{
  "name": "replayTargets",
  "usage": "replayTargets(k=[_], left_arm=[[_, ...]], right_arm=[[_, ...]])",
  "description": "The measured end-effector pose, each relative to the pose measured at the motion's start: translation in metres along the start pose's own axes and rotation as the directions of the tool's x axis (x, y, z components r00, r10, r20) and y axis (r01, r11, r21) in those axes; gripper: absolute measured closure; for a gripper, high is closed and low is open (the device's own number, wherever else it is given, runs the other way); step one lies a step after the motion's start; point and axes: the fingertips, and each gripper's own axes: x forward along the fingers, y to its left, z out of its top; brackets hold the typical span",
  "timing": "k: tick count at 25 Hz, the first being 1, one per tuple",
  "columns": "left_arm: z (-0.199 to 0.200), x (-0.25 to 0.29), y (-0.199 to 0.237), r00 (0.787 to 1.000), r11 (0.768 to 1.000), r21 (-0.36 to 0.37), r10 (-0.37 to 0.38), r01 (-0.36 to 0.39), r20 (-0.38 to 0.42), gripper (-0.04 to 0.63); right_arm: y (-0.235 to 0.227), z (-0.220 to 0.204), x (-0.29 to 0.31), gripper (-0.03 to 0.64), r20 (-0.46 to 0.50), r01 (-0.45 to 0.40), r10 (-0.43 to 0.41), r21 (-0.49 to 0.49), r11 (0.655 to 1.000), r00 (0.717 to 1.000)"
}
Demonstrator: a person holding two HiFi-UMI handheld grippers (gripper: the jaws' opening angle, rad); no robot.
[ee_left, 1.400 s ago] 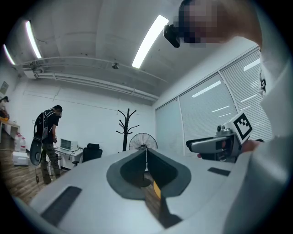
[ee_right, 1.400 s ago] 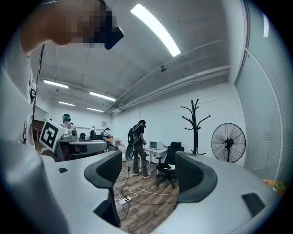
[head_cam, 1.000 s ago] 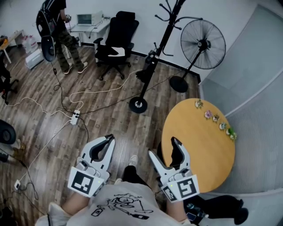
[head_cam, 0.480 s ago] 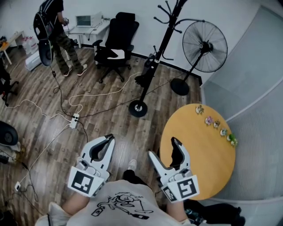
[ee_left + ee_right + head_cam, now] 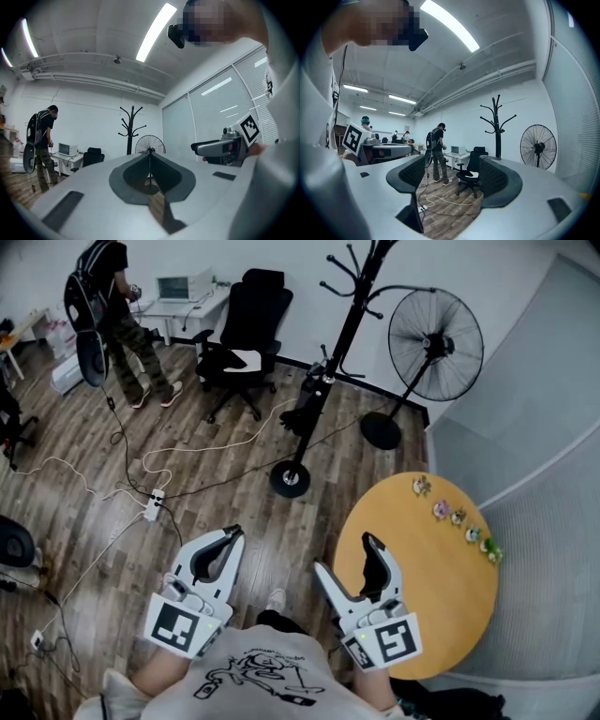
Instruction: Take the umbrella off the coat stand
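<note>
The black coat stand (image 5: pixel 330 367) rises from its round base on the wooden floor ahead of me. A black folded umbrella (image 5: pixel 303 414) hangs low against its pole. Both grippers are held level in front of my body, well short of the stand. My left gripper (image 5: pixel 232 533) has its jaws together with nothing in them. My right gripper (image 5: pixel 345 554) stands open and empty. The left gripper view shows the stand's (image 5: pixel 130 129) hooks above the closed left gripper (image 5: pixel 150 159). In the right gripper view the stand (image 5: pixel 498 126) is off to the right of the right gripper (image 5: pixel 450 176); the umbrella is hidden there.
A standing fan (image 5: pixel 433 334) is right of the stand. A round wooden table (image 5: pixel 412 606) with small figures (image 5: pixel 456 515) lies at my right. A black office chair (image 5: pixel 242 338), a person (image 5: pixel 103 306) and floor cables with a power strip (image 5: pixel 153 505) are to the left.
Stand, fan and table have slid down the head view, so I have come nearer to them. Both grippers keep their place before my body; their jaws have not changed.
</note>
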Motion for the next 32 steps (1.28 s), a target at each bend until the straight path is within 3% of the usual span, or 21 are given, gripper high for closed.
replayTargets(k=[23, 32], left_arm=[[-0.001, 0.107, 0.000, 0.999, 0.999, 0.006, 0.039, -0.038, -0.026, 0.583], [-0.016, 0.127, -0.013, 0.998, 0.999, -0.018, 0.040, -0.040, -0.044, 0.583]], right_arm=[[-0.101, 0.006, 0.042, 0.270, -0.004, -0.036, 0.036, -0.009, 0.999, 0.999], [-0.126, 0.000, 0.045, 0.273, -0.006, -0.049, 0.049, 0.006, 0.999, 0.999]])
